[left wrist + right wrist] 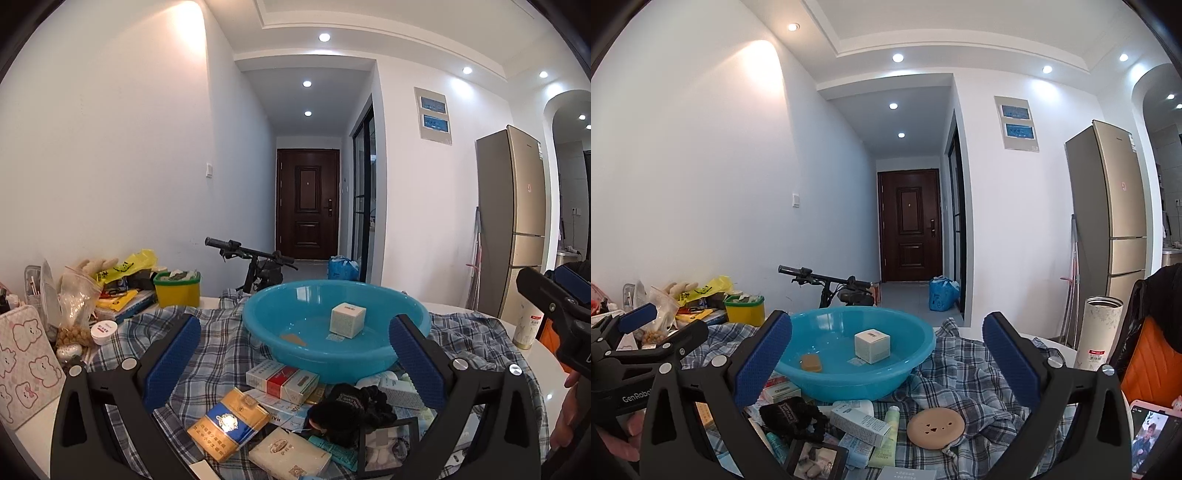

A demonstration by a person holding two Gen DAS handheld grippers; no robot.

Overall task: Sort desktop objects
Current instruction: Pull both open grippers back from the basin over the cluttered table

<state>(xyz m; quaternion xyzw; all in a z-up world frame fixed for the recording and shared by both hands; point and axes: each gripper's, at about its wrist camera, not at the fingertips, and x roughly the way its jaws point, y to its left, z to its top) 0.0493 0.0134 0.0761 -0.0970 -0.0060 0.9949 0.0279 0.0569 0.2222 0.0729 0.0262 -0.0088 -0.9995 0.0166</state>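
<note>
A blue plastic basin (406, 306) (916, 354) stands on a plaid cloth (218, 332) (964, 373) and holds a white cube box (347, 319) (872, 345) and a small tan bar (811, 362). In front of it lie cigarette packs (229, 424), a red-and-white carton (282, 380), a black scrunchie (351, 410) (792, 413), small skincare boxes (858, 424), a green tube (888, 435) and a round tan compact (936, 428). My left gripper (295, 365) hovers open above the packs. The right gripper (886, 365) also stands open over the boxes, nothing between its fingers.
Clutter fills the table's left: a yellow-green tub (177, 290), plastic bags (77, 299), a pink bear pouch (26, 365). A white flask (1099, 338) stands at the right, with a tablet (1150, 441) near it. A scooter handlebar (251, 253) rises behind the table.
</note>
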